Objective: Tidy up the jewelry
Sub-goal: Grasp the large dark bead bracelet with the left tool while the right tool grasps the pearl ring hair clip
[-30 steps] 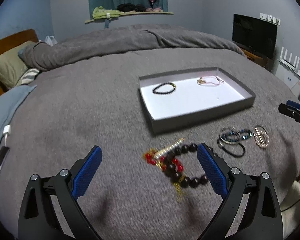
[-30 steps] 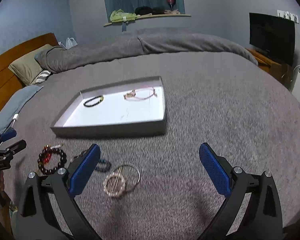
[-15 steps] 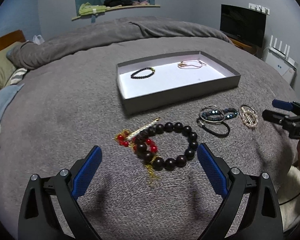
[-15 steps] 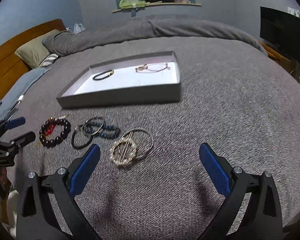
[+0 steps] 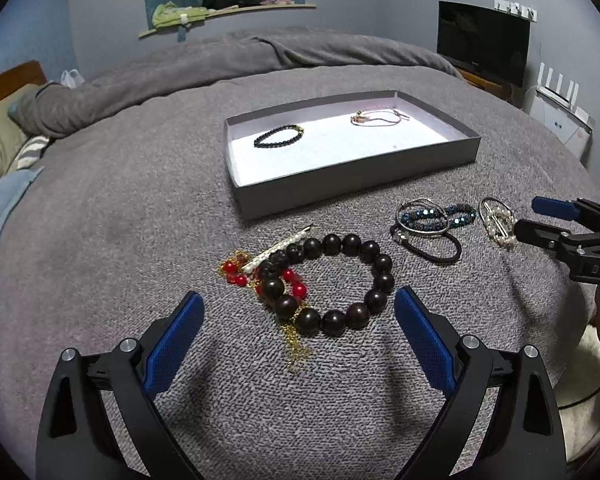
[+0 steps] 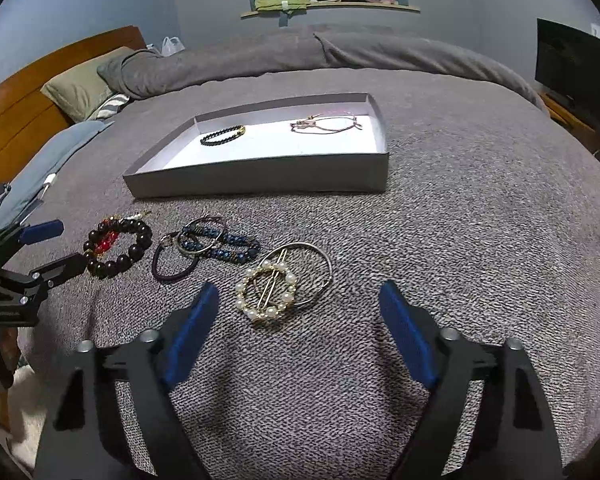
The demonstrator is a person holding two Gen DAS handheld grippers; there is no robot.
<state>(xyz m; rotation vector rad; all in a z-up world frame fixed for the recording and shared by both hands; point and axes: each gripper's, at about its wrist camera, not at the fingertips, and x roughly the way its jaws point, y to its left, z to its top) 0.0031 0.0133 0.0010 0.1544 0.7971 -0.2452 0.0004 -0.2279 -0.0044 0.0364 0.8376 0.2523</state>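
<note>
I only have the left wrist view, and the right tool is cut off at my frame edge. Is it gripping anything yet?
Observer: No. The right tool is open. Its jaws have just been closing, and the pearl ring sits in the gap, nearer the left finger, not pinched.
Operator: Is anything tangled with that ring?
Observer: A thin silver hoop lies overlapping it, sticking out on the far right side.
Operator: What lies beyond them on the right?
Observer: Only the grey blanket; no other jewelry there.
</note>
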